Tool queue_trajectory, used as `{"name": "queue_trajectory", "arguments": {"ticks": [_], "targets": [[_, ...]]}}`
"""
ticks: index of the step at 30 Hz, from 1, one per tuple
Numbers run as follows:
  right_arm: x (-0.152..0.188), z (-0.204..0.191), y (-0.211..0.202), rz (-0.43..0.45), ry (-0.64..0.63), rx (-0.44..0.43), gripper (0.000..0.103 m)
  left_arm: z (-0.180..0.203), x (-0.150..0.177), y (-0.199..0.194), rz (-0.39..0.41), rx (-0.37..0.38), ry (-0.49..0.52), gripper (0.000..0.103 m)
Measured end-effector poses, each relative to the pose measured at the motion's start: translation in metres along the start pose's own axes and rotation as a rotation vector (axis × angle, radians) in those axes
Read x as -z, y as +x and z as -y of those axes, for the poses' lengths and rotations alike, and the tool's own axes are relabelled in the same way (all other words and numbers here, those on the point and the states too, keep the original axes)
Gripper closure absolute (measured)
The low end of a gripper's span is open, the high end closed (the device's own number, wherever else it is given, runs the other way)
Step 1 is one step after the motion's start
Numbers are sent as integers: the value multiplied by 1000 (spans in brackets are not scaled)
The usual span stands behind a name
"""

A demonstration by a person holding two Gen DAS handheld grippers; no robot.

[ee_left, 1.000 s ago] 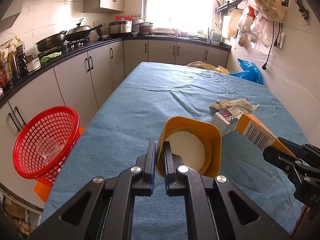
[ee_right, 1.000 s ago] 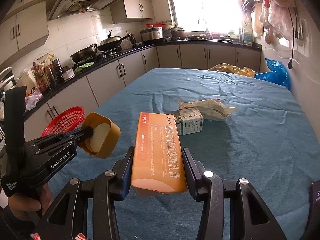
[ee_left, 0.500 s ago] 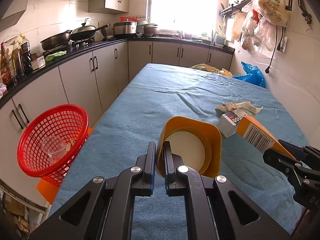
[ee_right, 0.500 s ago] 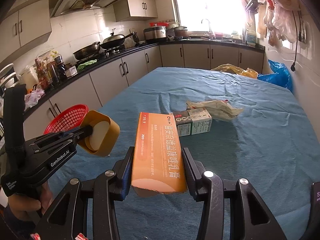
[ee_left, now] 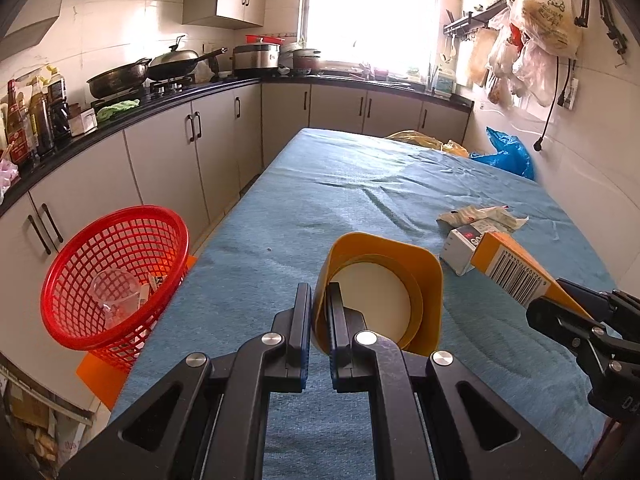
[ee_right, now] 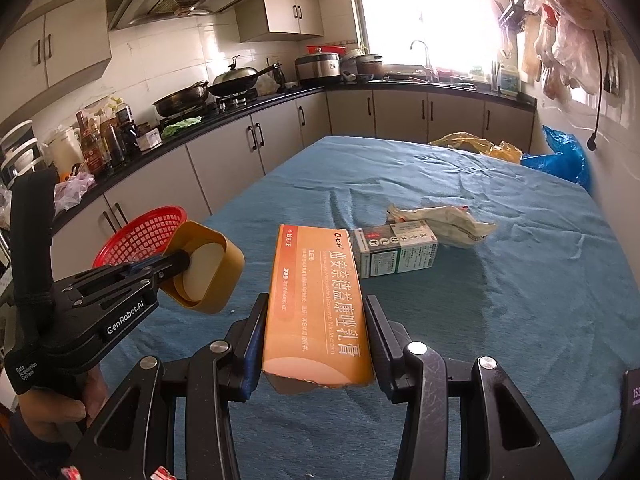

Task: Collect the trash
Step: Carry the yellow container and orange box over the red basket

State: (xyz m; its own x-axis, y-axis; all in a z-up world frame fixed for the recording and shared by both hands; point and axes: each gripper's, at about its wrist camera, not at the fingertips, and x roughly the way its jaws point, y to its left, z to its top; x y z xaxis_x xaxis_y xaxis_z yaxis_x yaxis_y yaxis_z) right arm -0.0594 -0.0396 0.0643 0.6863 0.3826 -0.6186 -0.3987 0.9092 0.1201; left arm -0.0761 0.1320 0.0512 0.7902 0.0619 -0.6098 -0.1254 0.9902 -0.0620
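Note:
My left gripper (ee_left: 319,312) is shut on the rim of a yellow paper cup (ee_left: 380,292), held on its side above the blue-clothed table (ee_left: 320,208); the same cup (ee_right: 206,266) shows at the left of the right wrist view. My right gripper (ee_right: 316,328) is shut on a long orange carton (ee_right: 316,304), whose barcode end (ee_left: 516,270) pokes in from the right of the left wrist view. A red mesh basket (ee_left: 116,276) stands off the table's left edge with a clear plastic cup and scraps inside. On the cloth lie a small grey-green box (ee_right: 394,248) and a crumpled white wrapper (ee_right: 440,220).
Grey cabinets and a black counter with pans and bottles run along the left (ee_left: 140,128). Yellow (ee_right: 472,144) and blue (ee_right: 564,160) plastic bags lie at the table's far end. A hand (ee_right: 52,412) holds the left gripper. Bags hang on the right wall.
Both views have shifted slightly, so the basket and table items sit a little further right and lower in frame. The grips on cup and carton are unchanged.

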Motion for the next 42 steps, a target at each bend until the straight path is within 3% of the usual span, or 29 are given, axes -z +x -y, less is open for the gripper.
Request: {"name": "queue_trajectory", "arguments": {"ticks": [11,16,21,26,33,42], "targets": [[-17,-10,7,-18,-25,-32,54,-21,-7,-8,17,-20,-43,96],[-40,-28,15,-23,-55,-69,54,-56,-20,-19,43,-40,-112,96],[-62,-60,28,-20,-100,-116,54,-102,-31,-29,76,-113,-180,96],[-84,-99,54,-53,-124,-202,54,-149,-32,-34,83,-189,-242,96],[-103,-157,106,-134,-137,-320,54,-204,-22,-21,36,-256,-322,96],[-113,-199,168,-211,-85,-392,53,-225,-17,1,-10,-285,-349,96]]}}
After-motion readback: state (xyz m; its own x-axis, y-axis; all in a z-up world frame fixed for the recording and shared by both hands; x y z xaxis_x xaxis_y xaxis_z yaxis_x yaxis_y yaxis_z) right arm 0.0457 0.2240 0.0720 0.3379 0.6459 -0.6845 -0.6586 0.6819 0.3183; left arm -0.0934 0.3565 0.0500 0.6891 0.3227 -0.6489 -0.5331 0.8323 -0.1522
